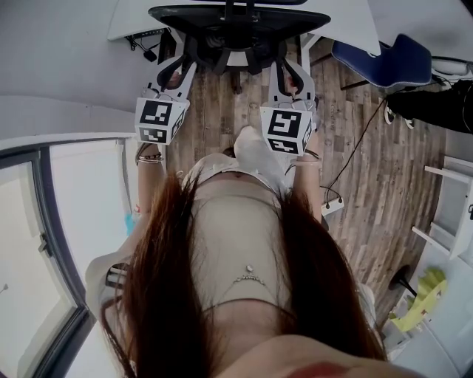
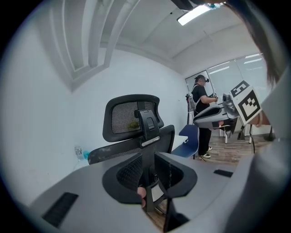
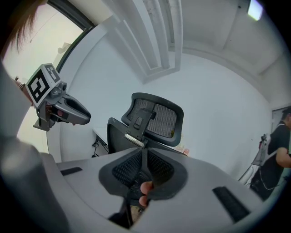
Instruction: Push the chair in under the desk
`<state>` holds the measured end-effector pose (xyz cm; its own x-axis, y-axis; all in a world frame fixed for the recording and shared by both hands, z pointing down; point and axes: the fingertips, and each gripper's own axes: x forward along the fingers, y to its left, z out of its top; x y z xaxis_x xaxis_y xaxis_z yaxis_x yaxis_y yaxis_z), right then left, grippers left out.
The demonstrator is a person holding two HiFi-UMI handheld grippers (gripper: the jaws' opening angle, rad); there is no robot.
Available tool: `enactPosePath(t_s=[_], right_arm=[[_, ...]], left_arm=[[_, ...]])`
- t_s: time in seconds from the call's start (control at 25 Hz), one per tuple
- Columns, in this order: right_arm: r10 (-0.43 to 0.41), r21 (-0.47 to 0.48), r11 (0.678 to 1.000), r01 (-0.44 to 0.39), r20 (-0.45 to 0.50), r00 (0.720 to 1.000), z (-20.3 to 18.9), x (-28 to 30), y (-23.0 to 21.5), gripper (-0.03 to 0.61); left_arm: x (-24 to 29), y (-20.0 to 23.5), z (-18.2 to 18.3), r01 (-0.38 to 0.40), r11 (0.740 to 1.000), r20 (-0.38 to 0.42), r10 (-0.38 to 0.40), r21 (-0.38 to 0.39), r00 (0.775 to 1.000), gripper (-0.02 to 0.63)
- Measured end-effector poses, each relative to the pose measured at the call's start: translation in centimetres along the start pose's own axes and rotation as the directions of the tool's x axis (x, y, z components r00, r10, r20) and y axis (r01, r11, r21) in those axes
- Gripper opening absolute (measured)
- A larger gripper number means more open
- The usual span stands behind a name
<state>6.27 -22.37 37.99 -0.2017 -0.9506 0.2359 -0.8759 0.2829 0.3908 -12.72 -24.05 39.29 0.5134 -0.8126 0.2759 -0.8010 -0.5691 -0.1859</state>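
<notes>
Push under way: a person faces a black mesh-backed office chair with headrest [image 1: 238,21], which stands at the far end of the scene. Its back is turned to the person and its seat faces the white desk [image 1: 131,22]. How far the seat already reaches beneath the top cannot be made out.

Both tools are levelled at the chair's back frame. The left gripper [image 2: 152,170] has its jaws a narrow gap apart, with the chair's black spine showing through and nothing clamped. The right gripper [image 3: 143,164] has its jaws drawn to a thin slit, holding nothing.

The next move likely calls for even pressure from both sides, straight toward the desk, so the chair does not swing off line.

A blue plastic chair [image 1: 384,59] stands just right of the desk, and black cables [image 1: 144,40] hang at its left end. A white power strip [image 1: 332,205] lies on the wood-plank floor [image 1: 369,162] near the person's right. Another person in black [image 2: 200,102] stands well apart at far right.
</notes>
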Motion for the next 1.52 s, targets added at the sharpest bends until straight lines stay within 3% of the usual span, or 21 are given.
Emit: enactPosePath(t_s=[0.88,1.52], right_arm=[[-0.016,-0.019,1.000,0.015,-0.037,0.999,-0.4,-3.8,2.0,0.031],[-0.017,-0.058,0.998,0.015,-0.039,0.999,-1.1,-1.2,0.6,0.031]], left_arm=[[-5.0,-1.0,-1.9,-0.029,0.999,-0.019,0.028,-0.046,0.999,0.037],[-1.9,-0.8,-2.1,-0.051,0.997,-0.045,0.049,-0.055,0.998,0.037]])
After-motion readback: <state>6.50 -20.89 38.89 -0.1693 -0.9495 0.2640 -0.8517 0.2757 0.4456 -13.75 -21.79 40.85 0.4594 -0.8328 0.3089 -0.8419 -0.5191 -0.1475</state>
